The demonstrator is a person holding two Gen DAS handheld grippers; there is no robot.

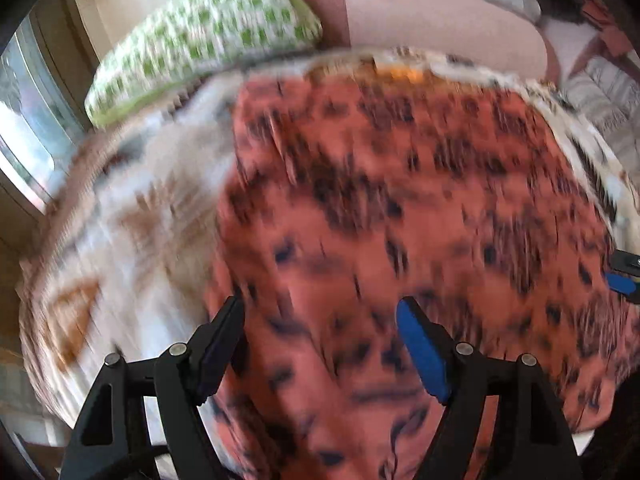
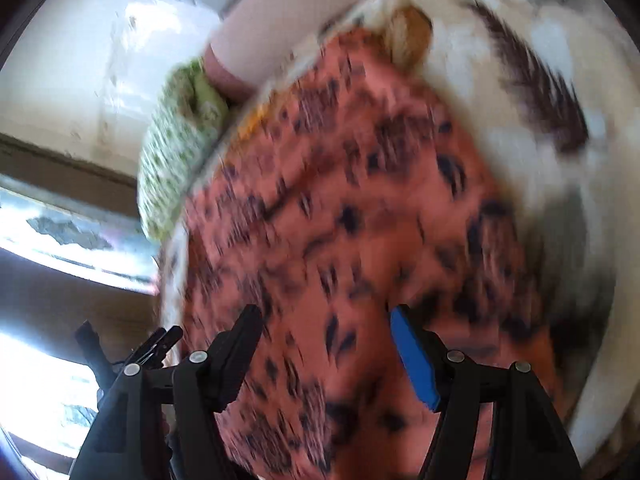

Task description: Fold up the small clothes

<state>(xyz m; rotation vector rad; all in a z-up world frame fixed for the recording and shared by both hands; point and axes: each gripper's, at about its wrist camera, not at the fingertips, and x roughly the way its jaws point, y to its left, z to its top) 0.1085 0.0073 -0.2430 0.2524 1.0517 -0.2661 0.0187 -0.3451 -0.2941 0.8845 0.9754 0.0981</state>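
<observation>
A salmon-pink garment with dark speckles point(image 1: 400, 208) lies spread on a patterned white blanket point(image 1: 132, 216); it also fills the right wrist view point(image 2: 340, 220). My left gripper point(image 1: 320, 312) is open above the garment's near left part, jaws wide apart with nothing between them. My right gripper point(image 2: 324, 320) is open above the garment's near end and also empty. The right gripper's blue pad shows at the right edge of the left wrist view point(image 1: 620, 282). Both views are motion-blurred.
A green-and-white checked pillow point(image 1: 208, 40) and a pink cushion point(image 1: 432, 20) lie at the bed's far side. A window point(image 1: 28, 120) is at the left. The blanket extends to the right of the garment point(image 2: 540, 120).
</observation>
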